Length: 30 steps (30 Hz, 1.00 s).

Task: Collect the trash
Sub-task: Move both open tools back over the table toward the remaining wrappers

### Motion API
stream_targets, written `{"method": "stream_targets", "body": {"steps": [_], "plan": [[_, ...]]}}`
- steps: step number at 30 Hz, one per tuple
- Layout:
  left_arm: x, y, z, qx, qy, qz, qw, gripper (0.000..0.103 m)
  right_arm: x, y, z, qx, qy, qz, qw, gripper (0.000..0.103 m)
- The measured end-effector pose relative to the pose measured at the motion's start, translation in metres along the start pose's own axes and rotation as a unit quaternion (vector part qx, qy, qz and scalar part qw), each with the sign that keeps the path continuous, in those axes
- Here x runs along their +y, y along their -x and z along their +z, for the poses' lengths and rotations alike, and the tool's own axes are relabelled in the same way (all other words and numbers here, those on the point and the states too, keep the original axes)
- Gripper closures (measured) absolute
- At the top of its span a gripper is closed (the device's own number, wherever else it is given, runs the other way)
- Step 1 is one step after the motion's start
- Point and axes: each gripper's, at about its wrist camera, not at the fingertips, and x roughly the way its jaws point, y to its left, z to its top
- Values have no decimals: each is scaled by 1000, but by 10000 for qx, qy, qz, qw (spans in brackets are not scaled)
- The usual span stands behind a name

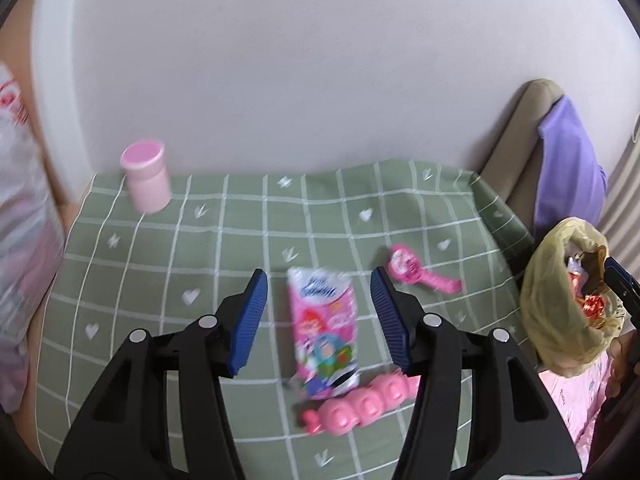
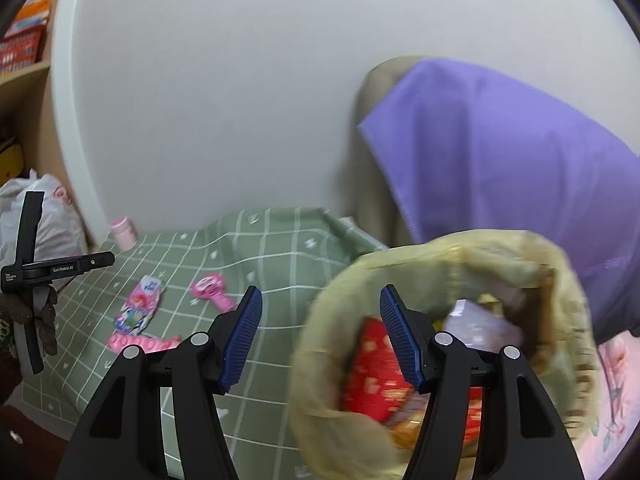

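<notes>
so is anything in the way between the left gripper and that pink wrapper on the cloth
Nothing visible is. The left gripper is open, with the pink wrapper lying flat between its fingers on the green cloth. The pink bead toy lies at the wrapper's near end, and the pink hand mirror toy lies off to the right.

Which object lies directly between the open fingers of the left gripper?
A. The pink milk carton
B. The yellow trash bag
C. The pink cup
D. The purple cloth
A: in the left wrist view the pink milk carton lies flat on the green checked cloth, framed by the open left gripper.
</notes>
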Motion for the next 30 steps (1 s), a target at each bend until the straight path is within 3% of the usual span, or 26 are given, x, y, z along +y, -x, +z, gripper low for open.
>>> {"method": "stream_targets", "body": {"steps": [5,11,22,30], "plan": [[12,-8,-20,306,93,62,9995,48,21,-23,-8,268,157,129,9994,45],[-3,-28,-34,636,-118,79,9979,47,35,-42,-20,613,255,298,9973,45],[-22,-38,-40,849,-540,133,9948,47,65,-94,-18,987,655,673,9907,45],[7,-31,-40,908,-261,155,9954,47,88,-160,-1,1232,903,1041,9828,45]]}}
